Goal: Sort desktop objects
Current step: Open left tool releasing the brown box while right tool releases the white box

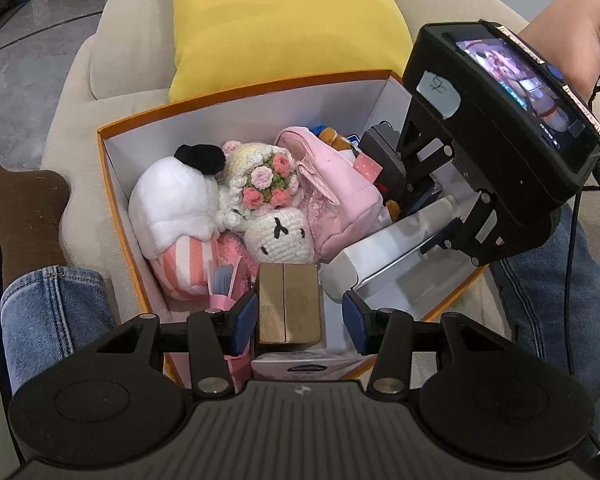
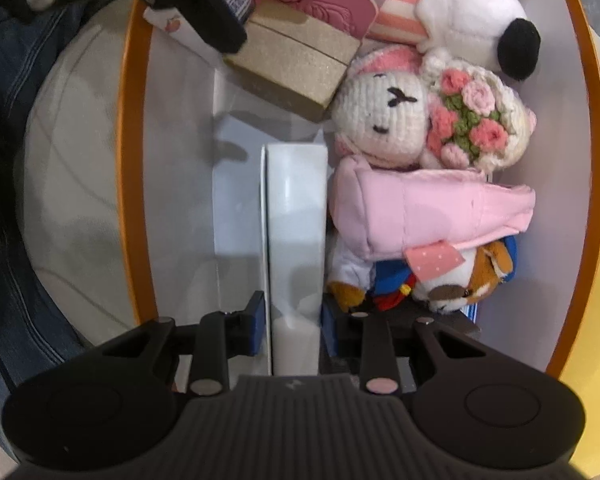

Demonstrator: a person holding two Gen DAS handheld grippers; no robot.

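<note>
Left wrist view looks down into an orange-rimmed box [image 1: 116, 128] with white inner walls, resting on a cream sofa [image 1: 100, 64] below a yellow cushion [image 1: 276, 24]. Low in the frame, the left gripper [image 1: 300, 316] has its two blue pads spread apart around a tan cardboard box [image 1: 290, 304]; the left pad sits against the box's side, while a clear gap shows between the box and the right pad, so the jaws stand apart and I cannot be sure the box is truly held. Left of centre lies a white plush with a black ear and pink-striped body [image 1: 176, 216], and beside it a crocheted white bunny [image 1: 278, 238] topped by a knitted bouquet of pink roses [image 1: 270, 182]. A pink fabric pouch [image 1: 332, 192] leans to the right of them. At the right of the frame the right gripper [image 1: 448, 216], held by a hand [image 1: 568, 44], points down into the box and clamps a long white carton [image 1: 384, 256].

Right wrist view confirms this: the right gripper's [image 2: 292, 320] blue pads press both sides of the white carton [image 2: 296, 216], which stands on edge in the centre of the orange-rimmed box [image 2: 128, 160]. The pink pouch [image 2: 428, 216] lies just right of it, with a small brown-and-white plush dog [image 2: 472, 280] below, the bunny [image 2: 380, 108] and roses [image 2: 472, 116] above. The tan box [image 2: 292, 64] appears at upper centre, and blue jeans [image 2: 16, 80] fill the left edge.
</note>
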